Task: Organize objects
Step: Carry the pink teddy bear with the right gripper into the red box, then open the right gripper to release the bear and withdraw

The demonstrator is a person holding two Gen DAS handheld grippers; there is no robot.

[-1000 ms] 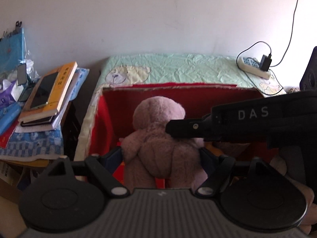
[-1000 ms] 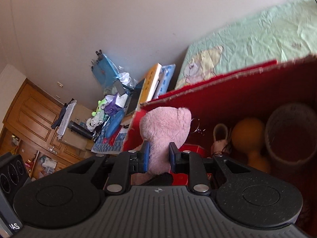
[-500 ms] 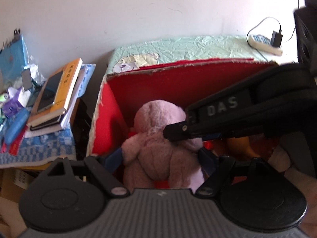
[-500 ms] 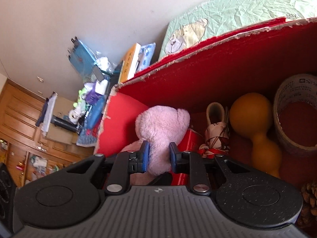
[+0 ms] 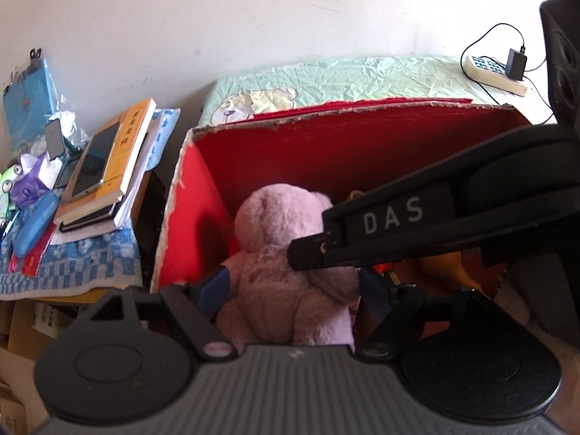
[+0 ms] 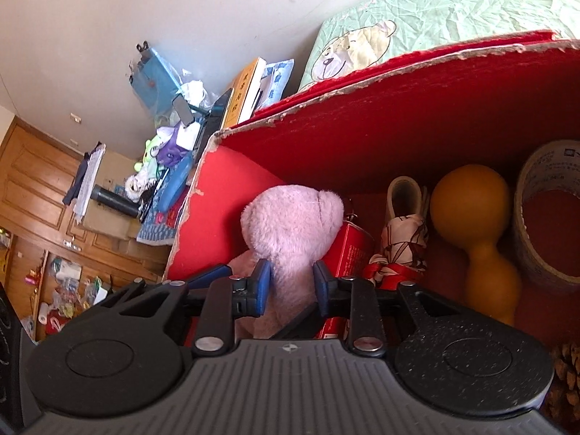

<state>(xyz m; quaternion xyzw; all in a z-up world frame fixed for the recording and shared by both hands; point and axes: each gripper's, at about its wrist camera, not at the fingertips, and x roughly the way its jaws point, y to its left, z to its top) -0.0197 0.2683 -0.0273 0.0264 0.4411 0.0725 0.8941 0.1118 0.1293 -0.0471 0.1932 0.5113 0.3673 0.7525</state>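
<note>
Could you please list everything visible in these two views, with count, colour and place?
plush toy: one, pink, in box's left end
box: one, red
tin: one, red, beside plush toy
gourd: one, orange, in box
tape roll: one, beige, box's right end
pine cone: one, brown
books: stack, yellow on top, left of box
power strip: one, white, on bedspread
left gripper: fingers flank plush toy
right gripper: fingers pinch plush toy
</note>
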